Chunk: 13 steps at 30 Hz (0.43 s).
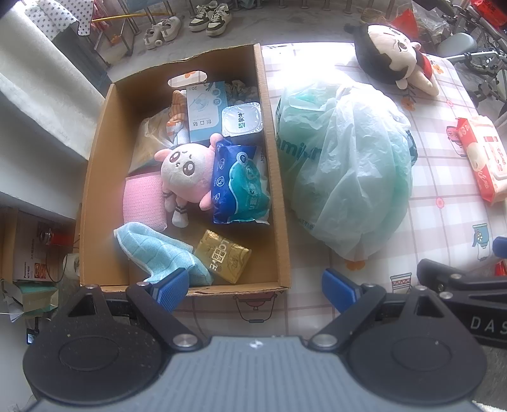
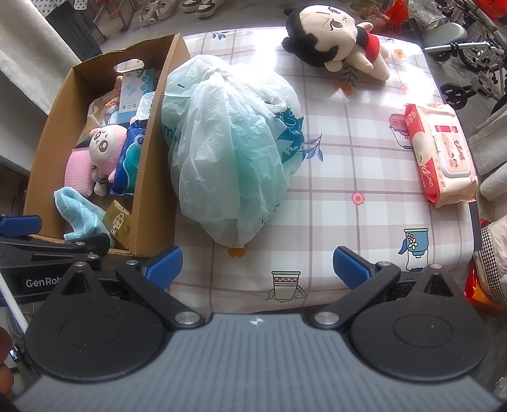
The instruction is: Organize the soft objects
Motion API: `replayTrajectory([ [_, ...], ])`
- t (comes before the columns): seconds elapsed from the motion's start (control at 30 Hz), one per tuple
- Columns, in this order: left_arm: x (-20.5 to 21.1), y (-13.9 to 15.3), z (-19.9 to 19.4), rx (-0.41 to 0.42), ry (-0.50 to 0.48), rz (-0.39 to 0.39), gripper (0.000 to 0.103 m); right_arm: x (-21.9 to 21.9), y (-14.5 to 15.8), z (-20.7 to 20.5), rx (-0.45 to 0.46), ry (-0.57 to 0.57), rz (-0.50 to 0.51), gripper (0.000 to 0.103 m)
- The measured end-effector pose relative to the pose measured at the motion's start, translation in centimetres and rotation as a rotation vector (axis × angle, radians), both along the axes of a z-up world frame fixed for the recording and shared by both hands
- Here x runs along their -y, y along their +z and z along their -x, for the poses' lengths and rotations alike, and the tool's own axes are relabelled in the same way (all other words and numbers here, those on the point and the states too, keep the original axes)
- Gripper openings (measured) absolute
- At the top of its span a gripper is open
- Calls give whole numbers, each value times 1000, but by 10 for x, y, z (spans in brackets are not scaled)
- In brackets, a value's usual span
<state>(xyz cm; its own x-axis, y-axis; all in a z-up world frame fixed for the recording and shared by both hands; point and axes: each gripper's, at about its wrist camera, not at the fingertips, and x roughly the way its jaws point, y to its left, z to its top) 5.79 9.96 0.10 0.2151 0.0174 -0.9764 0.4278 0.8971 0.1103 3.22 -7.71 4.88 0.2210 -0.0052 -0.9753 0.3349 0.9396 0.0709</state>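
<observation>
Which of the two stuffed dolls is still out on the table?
The black-haired doll in red, lying at the table's far edge. The pink doll is already inside the cardboard box.

Premises are presenting as a lived-in home. Sneakers (image 1: 209, 17) are sitting on the floor at the top of the frame, a patterned tablecloth (image 2: 364, 177) is covering the table, and a wheelchair (image 2: 469, 57) and a star-print cloth (image 1: 60, 14) are occupying the upper corners.

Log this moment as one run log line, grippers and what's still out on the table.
left gripper: open, empty | right gripper: open, empty | on table: plastic bag, black-haired doll, wipes pack | box: part filled
</observation>
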Motion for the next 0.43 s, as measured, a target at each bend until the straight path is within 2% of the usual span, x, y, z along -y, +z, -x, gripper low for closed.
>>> replayTrajectory([
  [0.43, 0, 0, -1, 1, -2, -1, 92, 1, 0, 0, 2, 0, 1, 102],
])
